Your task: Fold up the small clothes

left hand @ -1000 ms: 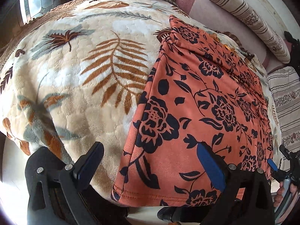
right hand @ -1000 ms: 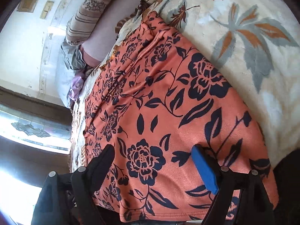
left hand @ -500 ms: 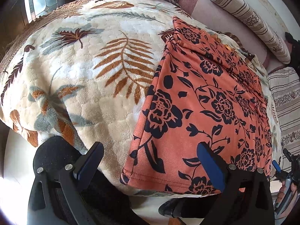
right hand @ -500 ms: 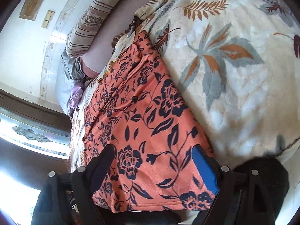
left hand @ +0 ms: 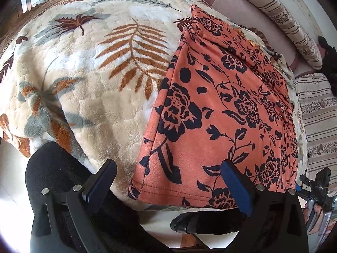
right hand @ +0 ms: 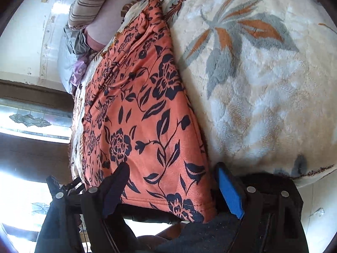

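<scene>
An orange garment with a dark flower print (left hand: 227, 109) lies flat on a cream, leaf-patterned blanket (left hand: 101, 88), its hem at the near bed edge. My left gripper (left hand: 168, 184) is open, and the garment's near left corner lies between its fingers without either pad touching it. In the right wrist view the same garment (right hand: 143, 126) runs away from me. My right gripper (right hand: 172, 186) has its jaws closing around the near right corner, the blue pad (right hand: 228, 189) standing just beside the cloth's edge. The right gripper also shows at the lower right of the left wrist view (left hand: 316, 187).
A striped bolster (left hand: 284, 21) lies along the far side of the bed. Loose grey and purple clothes (right hand: 78, 67) are heaped by the wall. A window (right hand: 31, 122) is on the left. The person's dark clothing (left hand: 52, 168) is below the bed edge.
Both grippers drew back toward the near hem, so the garment's front corners now sit between their fingers. The right gripper's fingers stand a little closer together.
</scene>
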The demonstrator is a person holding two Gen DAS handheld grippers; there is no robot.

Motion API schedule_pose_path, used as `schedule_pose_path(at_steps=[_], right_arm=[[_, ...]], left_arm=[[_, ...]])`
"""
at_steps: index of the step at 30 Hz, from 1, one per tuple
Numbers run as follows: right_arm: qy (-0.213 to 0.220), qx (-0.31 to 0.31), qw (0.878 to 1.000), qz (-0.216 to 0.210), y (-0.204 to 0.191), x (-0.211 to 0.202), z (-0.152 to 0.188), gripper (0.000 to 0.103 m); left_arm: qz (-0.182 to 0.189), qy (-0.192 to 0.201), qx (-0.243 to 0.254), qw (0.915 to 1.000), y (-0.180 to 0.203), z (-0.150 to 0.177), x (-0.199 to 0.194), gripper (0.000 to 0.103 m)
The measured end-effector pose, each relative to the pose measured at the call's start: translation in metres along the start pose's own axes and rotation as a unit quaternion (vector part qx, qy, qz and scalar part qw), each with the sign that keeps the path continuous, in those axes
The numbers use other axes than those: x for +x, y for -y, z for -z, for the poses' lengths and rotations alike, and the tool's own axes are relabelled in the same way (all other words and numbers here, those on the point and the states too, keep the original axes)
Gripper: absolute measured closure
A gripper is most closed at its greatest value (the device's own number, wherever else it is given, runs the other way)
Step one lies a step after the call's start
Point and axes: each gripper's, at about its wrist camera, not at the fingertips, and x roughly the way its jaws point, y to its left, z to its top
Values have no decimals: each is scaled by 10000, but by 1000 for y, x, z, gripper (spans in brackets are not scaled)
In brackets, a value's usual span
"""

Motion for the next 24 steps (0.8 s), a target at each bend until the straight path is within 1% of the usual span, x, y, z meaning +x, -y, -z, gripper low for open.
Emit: schedule_pose_path(at_steps=[1,2,3,5,7,8,10,11,12,13,14,15,16,18,20,21,22,23,24], right_arm=[[-64,-46,10000,36,-2,2,2,38],[-102,-68,9999,71,-2,5,4,40],[-114,-74,9999,98,-1,6,5,40],[-96,-13,9998,147,1,6,5,39],[-127,27,9998,122,1,7,4,39],[-145,3,9998,141,0,7,4,39],[-179,-66,9997,176,-2,8,4,39],[-208,-107,9995,202,-4,9,5,40],[-238,-141,9993,254,-5,10,5,44],[-276,-140,9990,322,-5,11,5,54],[-290,-113,9988,381,-3,11,4,59],[-289,-71,9987,405,-1,10,4,69],[-278,-48,9989,372,1,7,4,77],[-252,-64,9993,272,-1,1,5,82],[-165,-85,9996,203,-4,-5,6,82],[-116,-27,9998,176,-2,-5,5,81],[-164,54,9997,187,1,-3,4,78],[-277,90,9994,207,3,1,4,76],[-326,81,9991,258,4,5,5,70]], left_arm=[[-3,13,-21,10000,-1,1,-1,5],[-12,35,-17,10000,-2,2,-1,5],[-10,42,5,10000,-3,2,-1,11],[-17,-62,27,10000,-5,2,1,19],[11,-133,0,9999,-8,3,3,19],[26,-139,9,9999,-9,4,4,21],[14,-211,61,9998,-9,5,7,46],[-60,-298,85,9995,-10,5,9,68],[-126,-288,129,9994,-10,6,9,72],[-83,-270,161,9995,-11,5,8,74],[-34,-243,164,9996,-12,4,6,85],[24,-215,184,9996,-13,4,4,92],[57,-166,223,9996,-12,4,0,93],[55,7,328,9994,-8,4,-9,93],[73,80,407,9991,-6,3,-12,93],[47,27,405,9992,-7,2,-9,93],[-20,-49,363,9993,-9,2,-3,93],[-61,-120,310,9994,-11,2,3,90],[-77,-196,271,9994,-12,1,9,79]])
